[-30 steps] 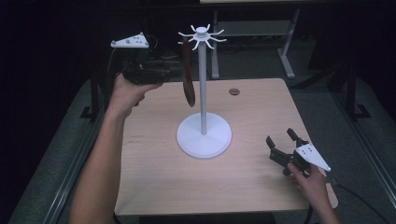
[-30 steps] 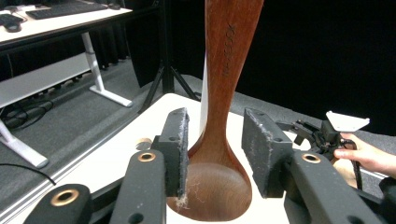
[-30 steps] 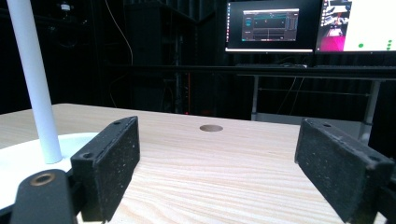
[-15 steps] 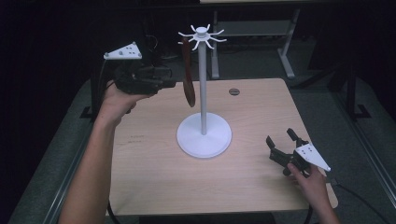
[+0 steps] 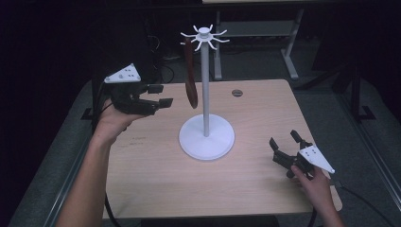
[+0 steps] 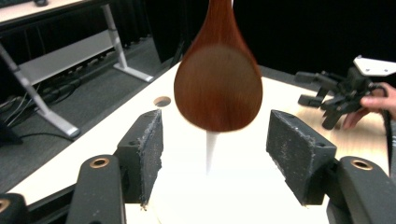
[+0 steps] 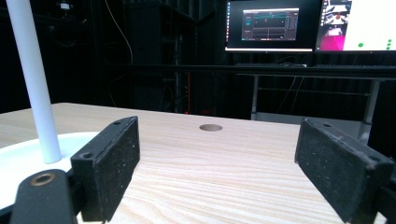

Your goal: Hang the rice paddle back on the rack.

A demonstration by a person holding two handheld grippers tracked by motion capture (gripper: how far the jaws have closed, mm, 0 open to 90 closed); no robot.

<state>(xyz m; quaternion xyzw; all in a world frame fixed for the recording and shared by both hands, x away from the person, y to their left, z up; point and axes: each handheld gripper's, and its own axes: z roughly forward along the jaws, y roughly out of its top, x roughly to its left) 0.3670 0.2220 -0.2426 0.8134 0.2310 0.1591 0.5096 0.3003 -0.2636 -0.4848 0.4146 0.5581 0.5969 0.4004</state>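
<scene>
While it hangs by its handle from one of the upper hooks, the wooden spoon (image 5: 190, 80) dangles freely with its bowl downward, just at 9 o'clock of the white pole of the stand (image 5: 205, 85). Its dark brown bowl sits well above the table (image 5: 156, 179) and clear of the stand's round white base. In the left gripper view the spoon's bowl (image 6: 217, 79) looms close and slightly blurred, above and beyond the gap between the two black pads, touching neither.

At about 9 o'clock from the spoon, the left hand-held gripper (image 5: 163, 94) is held level in the air, pointing toward the spoon and stopping just short of it. Its jaws have just been opening and now stand wide apart with nothing clasped; the spoon is near the pads but not pressed by them. The grey three-cornered plate rides on top of it, and the person's forearm runs down to the bottom edge of the high view.

Well apart, at roughly 4 o'clock from the stand's base, the right hand-held gripper (image 5: 285, 145) rests low near the table's right edge, pointing back toward the stand. Its jaws also stand wide, and in the right gripper view bare wood lies between the pads, with the white pole (image 7: 32, 79) off at 10 o'clock. A small round hole (image 5: 237, 92) marks the table at 1 o'clock of the stand. Monitors (image 7: 271, 25) glow in the dark background.
</scene>
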